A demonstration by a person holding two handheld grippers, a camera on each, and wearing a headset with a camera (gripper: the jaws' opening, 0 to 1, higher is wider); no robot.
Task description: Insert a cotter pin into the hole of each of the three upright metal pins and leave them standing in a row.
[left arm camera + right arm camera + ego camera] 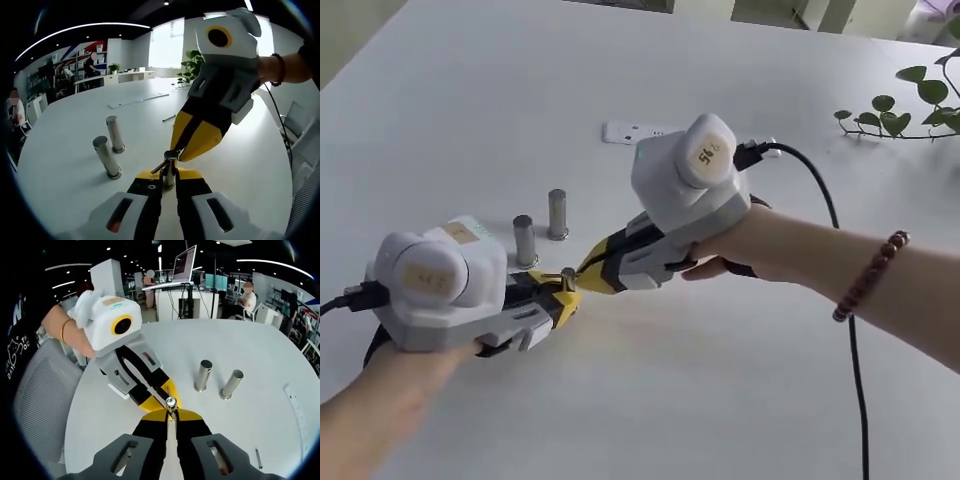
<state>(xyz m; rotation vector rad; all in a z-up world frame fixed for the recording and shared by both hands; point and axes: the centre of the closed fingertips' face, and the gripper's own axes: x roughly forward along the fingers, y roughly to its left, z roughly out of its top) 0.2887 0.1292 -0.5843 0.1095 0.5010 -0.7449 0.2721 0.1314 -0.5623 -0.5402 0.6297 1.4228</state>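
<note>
My left gripper (566,292) is shut on a short metal pin (169,172), gripping it around its lower body just above the white table (720,380). A cotter pin (161,165) sits at the pin's top hole, its legs poking out to the lower left. My right gripper (583,279) comes in from the upper right, its yellow tips closed on the cotter pin's head right at the pin's top (171,402). Two more metal pins (524,240) (557,214) stand upright and apart just behind the left gripper.
A white power strip (630,131) lies farther back on the table. A black cable (840,240) trails from the right gripper toward the near edge. A loose cotter pin (168,118) lies beyond the grippers. Plant leaves (910,100) reach in at the far right.
</note>
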